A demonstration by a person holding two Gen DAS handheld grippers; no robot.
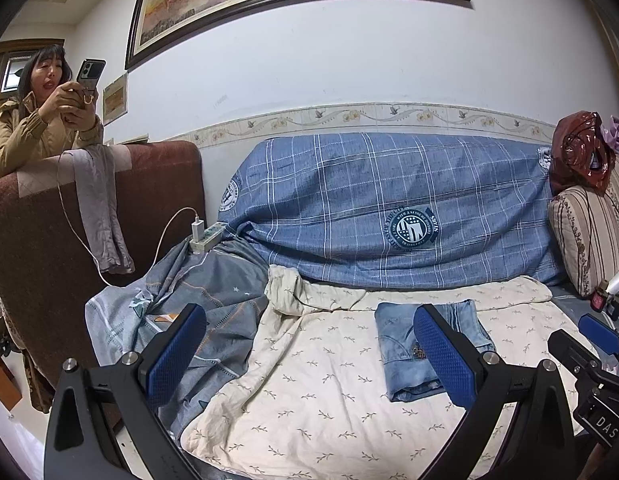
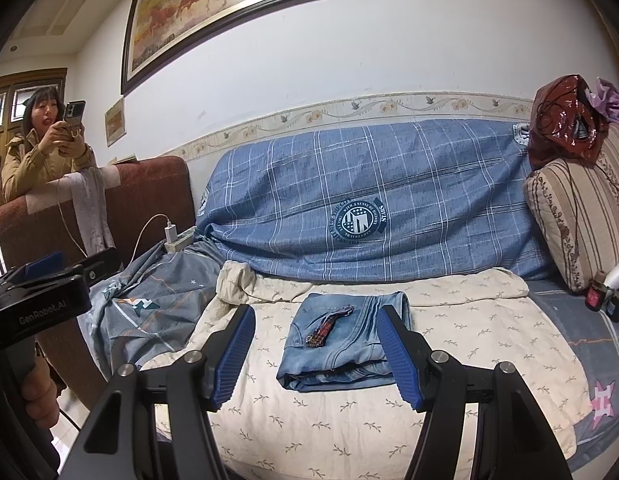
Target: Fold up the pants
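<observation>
From the left wrist view, the left gripper (image 1: 309,356) hangs over the near edge of a sofa with its blue pads spread wide and nothing between them. The pants (image 1: 405,344) — light blue jeans, folded into a small rectangle — lie on a cream sheet (image 1: 329,392) printed with small sprigs, right of the middle of the seat; the right-hand pad partly hides them but does not press on them. A blue checked cover (image 1: 369,208) drapes the sofa back on the far side. To the left a grey-blue blanket (image 1: 189,288) lies bunched, and past it a power strip (image 1: 205,236) with a white charger plugged in. At the far left a person in a tan jacket (image 1: 33,128) leans on a brown chair back (image 1: 45,240), holding a phone (image 1: 90,74). The other tool's blue pad shows at the right edge.

From the right wrist view, the right gripper (image 2: 315,354) also stands apart and empty, its pads flanking the folded pants (image 2: 341,348) without touching them. A small red patterned strip (image 2: 327,326) rests on top of the jeans. A striped cushion (image 2: 573,220) sits at the far right with a dark red plastic bag (image 2: 565,120) on top of it — and a framed picture (image 2: 269,8) hangs on the wall above. The left tool, held in a hand (image 2: 39,396), shows at the near left.
</observation>
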